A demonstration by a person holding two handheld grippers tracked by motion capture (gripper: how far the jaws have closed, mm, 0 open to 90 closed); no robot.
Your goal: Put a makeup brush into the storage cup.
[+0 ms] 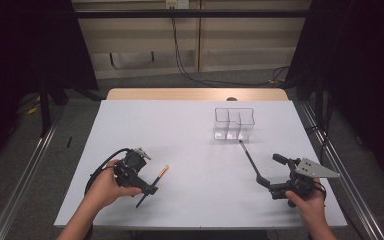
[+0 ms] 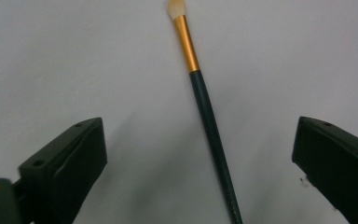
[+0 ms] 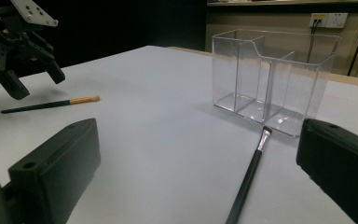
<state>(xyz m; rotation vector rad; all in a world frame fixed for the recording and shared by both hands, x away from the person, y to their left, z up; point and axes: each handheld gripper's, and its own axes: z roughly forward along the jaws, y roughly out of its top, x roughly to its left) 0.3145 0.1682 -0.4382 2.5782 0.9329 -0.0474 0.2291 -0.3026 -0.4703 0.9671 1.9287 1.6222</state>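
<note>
A dark-handled brush (image 1: 159,177) with a gold ferrule and pale tip lies flat on the white table (image 1: 195,150) at the left. My left gripper (image 1: 147,192) hovers over its handle, jaws open. In the left gripper view the brush (image 2: 205,102) runs up between the jaws of the left gripper (image 2: 198,125), untouched. A long black brush (image 1: 249,159) lies at the right, its tip near a clear divided box (image 1: 234,123). My right gripper (image 1: 272,170) stands open around its handle end. The right gripper view has the black brush (image 3: 247,182) between the jaws of the right gripper (image 3: 199,128), with the box (image 3: 270,79) beyond.
In the right gripper view the left gripper (image 3: 35,83) hangs above the gold-ferrule brush (image 3: 51,105). A wooden strip (image 1: 195,94) borders the table's far edge. Cables (image 1: 190,70) trail on the floor behind. Metal rails (image 1: 25,170) run along both sides.
</note>
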